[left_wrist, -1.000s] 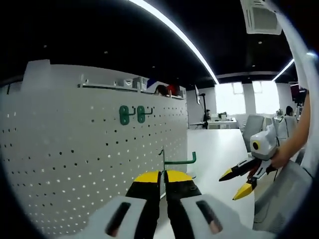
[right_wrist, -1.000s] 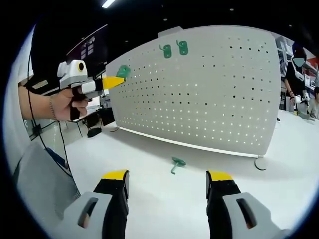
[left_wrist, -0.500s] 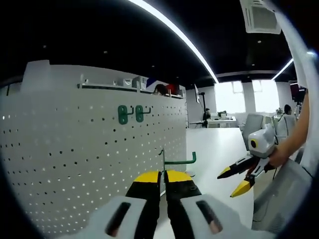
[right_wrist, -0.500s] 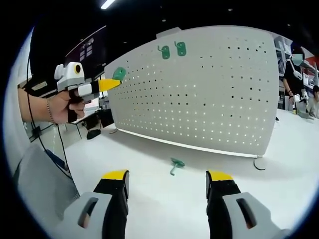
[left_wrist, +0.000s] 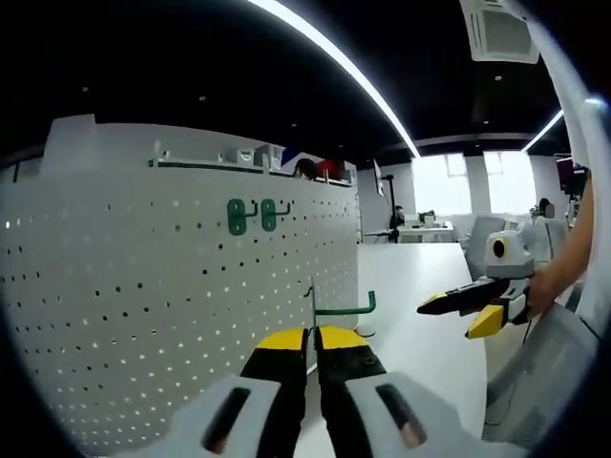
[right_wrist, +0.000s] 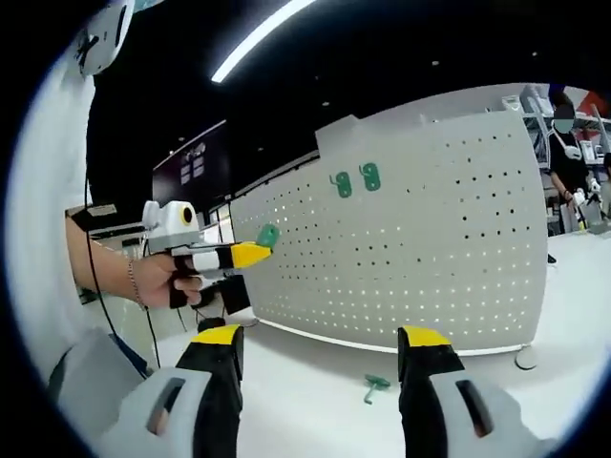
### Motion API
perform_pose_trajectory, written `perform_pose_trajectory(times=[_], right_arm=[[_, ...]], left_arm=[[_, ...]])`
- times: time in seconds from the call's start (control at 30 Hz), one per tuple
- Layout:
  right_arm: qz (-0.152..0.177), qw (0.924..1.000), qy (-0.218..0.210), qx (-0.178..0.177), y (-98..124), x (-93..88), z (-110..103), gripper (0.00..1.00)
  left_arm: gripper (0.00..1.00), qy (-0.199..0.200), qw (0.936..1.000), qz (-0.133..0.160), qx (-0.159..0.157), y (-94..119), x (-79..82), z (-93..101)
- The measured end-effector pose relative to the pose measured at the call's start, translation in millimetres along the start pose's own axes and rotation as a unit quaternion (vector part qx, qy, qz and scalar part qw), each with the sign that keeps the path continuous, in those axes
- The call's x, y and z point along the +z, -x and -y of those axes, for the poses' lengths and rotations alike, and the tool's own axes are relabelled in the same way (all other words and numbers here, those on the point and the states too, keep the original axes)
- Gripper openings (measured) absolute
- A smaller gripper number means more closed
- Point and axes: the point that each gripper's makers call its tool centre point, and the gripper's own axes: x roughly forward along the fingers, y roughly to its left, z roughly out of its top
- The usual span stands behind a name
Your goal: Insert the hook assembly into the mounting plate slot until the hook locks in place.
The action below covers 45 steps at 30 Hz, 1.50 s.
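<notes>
Where my left gripper [left_wrist: 312, 336] pinches the green hook [left_wrist: 346, 308], its yellow tips hide the hook's flat end in the left gripper view, so I cannot see how it sits there. Its jaws are squeezed together on that hook, just in front of the white board with holes [left_wrist: 143, 286]. Two green hooks [left_wrist: 252, 216] already hang high on the board. My right gripper [right_wrist: 320, 336] has its jaws wide apart and holds nothing. One more small green hook [right_wrist: 373, 385] lies on the white table [right_wrist: 315, 401] near the board's bottom edge.
</notes>
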Motion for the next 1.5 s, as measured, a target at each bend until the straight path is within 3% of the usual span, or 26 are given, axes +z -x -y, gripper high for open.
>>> perform_pose_trajectory(times=[0.3, 0.5, 0.6, 0.67, 0.77, 1.5], right_arm=[[-0.001, 1.0, 0.0, 0.002, -2, 0.9, -1, 0.63], [0.011, 0.9996, -0.015, 0.021, -8, 6.2, -11, 0.62], [0.046, 0.9926, -0.108, 0.033, -11, 19.5, -14, 0.57], [0.041, 0.9931, -0.103, 0.038, -13, 19.1, -16, 0.57], [0.058, 0.9869, -0.145, 0.041, -14, 25.3, -14, 0.56], [0.051, 0.9876, -0.135, 0.062, -35, 29.8, -23, 0.5]], left_arm=[[0.03, -0.001, 1.0, 0.001, 0.002, 0, 0.0, -0.1], [0.03, 0.001, 1.0, 0.001, 0.002, 1, -0.3, 0.3], [0.03, 0.004, 1.0, 0.005, 0.001, 1, 1.0, 0.2], [0.03, 0.003, 1.0, 0.004, 0.002, 1, 0.8, -1.0], [0.03, 0.002, 1.0, 0.004, 0.002, 1, 1.1, -1.6], [0.03, 0.002, 1.0, 0.002, 0.0, 2, 0.5, 1.8]])
